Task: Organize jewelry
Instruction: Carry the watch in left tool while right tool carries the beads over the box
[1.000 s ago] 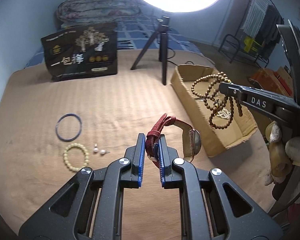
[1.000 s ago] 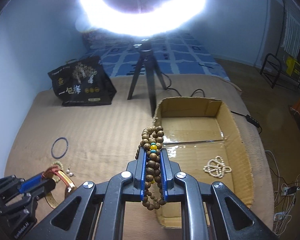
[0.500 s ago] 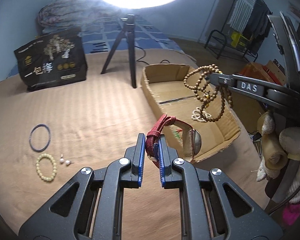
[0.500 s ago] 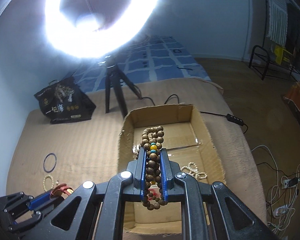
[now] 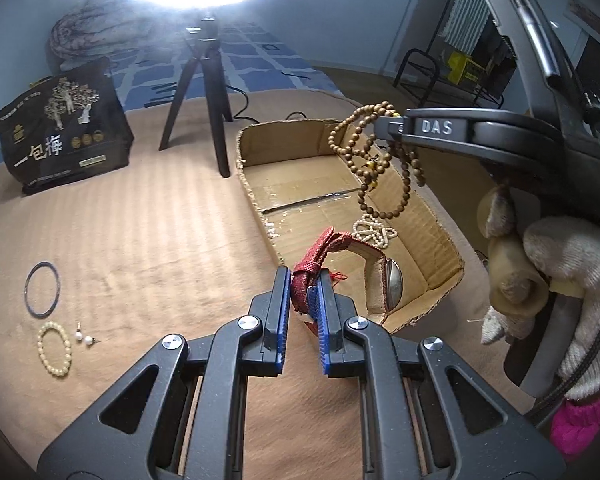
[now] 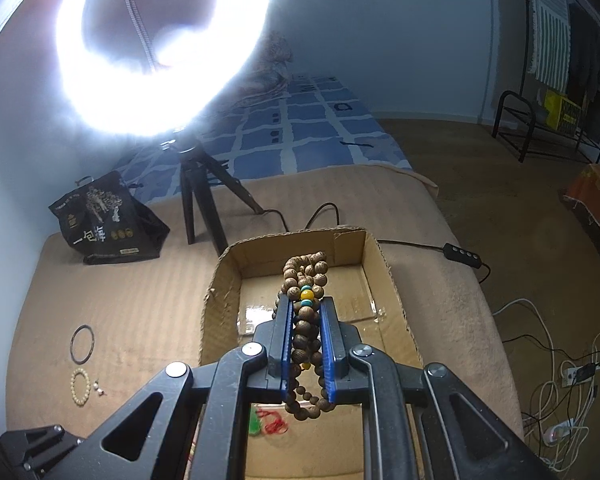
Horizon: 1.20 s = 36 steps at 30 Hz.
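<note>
My left gripper (image 5: 303,280) is shut on the red strap of a watch (image 5: 394,285) and holds it over the near left corner of the cardboard box (image 5: 256,196). My right gripper (image 6: 306,312) is shut on a brown wooden bead necklace (image 6: 306,276) that hangs above the box (image 6: 214,312); the necklace also shows in the left wrist view (image 5: 374,168). A white pearl piece (image 5: 374,231) lies inside the box. On the tan mat a dark bangle (image 5: 41,294), a cream bead bracelet (image 5: 54,347) and pearl earrings (image 5: 85,337) lie at the left.
A ring light on a black tripod (image 5: 206,92) stands behind the box. A black bag (image 5: 62,126) sits at the back left. A red-and-green item (image 6: 268,426) lies in the box's near end. Cables and a power strip (image 6: 556,432) are on the floor to the right.
Both grippers have moved further over the box. The watch now hangs over the box's near corner and the bead necklace sits above the box's middle.
</note>
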Each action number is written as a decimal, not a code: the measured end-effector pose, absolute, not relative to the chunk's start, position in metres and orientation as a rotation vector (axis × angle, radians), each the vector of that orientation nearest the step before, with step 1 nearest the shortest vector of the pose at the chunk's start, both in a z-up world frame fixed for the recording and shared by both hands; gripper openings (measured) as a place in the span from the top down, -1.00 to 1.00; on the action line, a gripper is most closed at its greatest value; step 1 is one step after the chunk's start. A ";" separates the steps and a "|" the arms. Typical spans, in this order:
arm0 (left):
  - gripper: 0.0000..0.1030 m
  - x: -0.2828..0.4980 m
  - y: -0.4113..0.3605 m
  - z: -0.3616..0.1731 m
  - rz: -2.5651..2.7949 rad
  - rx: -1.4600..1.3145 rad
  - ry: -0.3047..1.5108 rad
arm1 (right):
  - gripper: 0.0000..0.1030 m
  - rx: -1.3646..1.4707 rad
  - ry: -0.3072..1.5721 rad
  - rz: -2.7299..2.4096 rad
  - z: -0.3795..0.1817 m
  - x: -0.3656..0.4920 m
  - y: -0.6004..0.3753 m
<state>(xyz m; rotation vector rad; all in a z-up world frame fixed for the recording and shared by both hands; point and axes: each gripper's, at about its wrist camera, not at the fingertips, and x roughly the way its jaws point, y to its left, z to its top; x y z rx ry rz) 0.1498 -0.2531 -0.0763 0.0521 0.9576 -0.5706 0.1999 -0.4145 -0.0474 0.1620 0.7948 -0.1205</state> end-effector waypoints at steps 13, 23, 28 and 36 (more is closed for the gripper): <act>0.79 0.156 -0.271 -0.087 -0.577 0.058 0.962 | 0.79 0.188 0.822 -0.099 -0.067 0.220 -0.425; 0.79 0.158 -0.276 -0.090 -0.581 0.069 0.965 | 0.79 0.202 0.835 -0.096 -0.075 0.225 -0.431; 0.79 0.159 -0.278 -0.092 -0.587 0.077 0.968 | 0.79 0.200 0.841 -0.090 -0.076 0.225 -0.430; 0.67 0.157 -0.280 -0.091 -0.592 0.084 0.961 | 0.69 0.200 0.840 -0.086 -0.076 0.225 -0.431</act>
